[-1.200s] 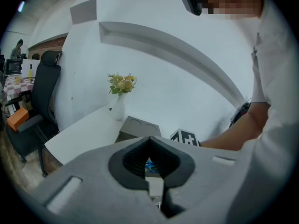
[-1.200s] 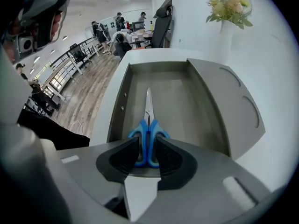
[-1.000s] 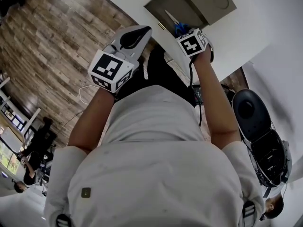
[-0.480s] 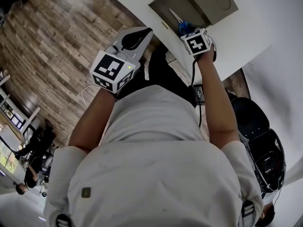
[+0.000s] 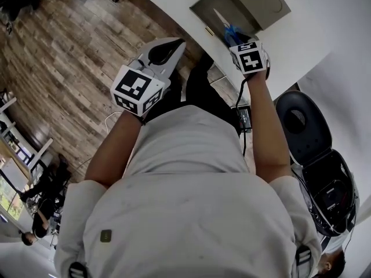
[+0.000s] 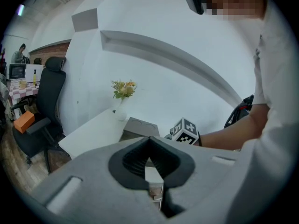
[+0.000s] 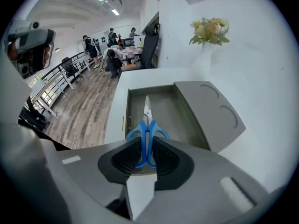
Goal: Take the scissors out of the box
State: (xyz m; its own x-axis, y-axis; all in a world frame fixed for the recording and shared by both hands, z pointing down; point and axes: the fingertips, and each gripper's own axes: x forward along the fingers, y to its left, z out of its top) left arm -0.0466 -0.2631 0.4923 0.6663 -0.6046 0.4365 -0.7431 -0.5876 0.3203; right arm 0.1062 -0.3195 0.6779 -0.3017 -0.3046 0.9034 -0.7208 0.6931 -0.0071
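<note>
Occlusions. In the head view the right hand-held gripper (image 7: 147,140) has its jaws behind its own marker cube (image 5: 250,57). Read its state from the right gripper view. There the ribbed pads cover the lower part of the blue handle loops of the scissors (image 7: 147,125). Only the upper loops and the blade show. The pictures do not show whether the blade tip touches the box floor. In the left gripper view the body of the left hand-held gripper (image 6: 149,139) cuts off the near side of the box. The person's torso fills the lower half of the head view.

Gripper state. The right jaws have just been closing and are clamped on the scissors handles, one pad on each side. The left jaws are together at the tips with nothing between them. This gripper is over the wooden floor (image 5: 69,57), beside the tabletop (image 7: 135,78) edge and well apart from the box.

Container. The grey box (image 7: 166,113) stands open on the white tabletop. Its lid (image 7: 210,115), which has two round recesses, lies folded out to the right of the cavity. The scissors are held with the blade pointing away from the gripper, over the open cavity. A vase of flowers (image 7: 210,29) stands on the tabletop beyond the box.
</note>
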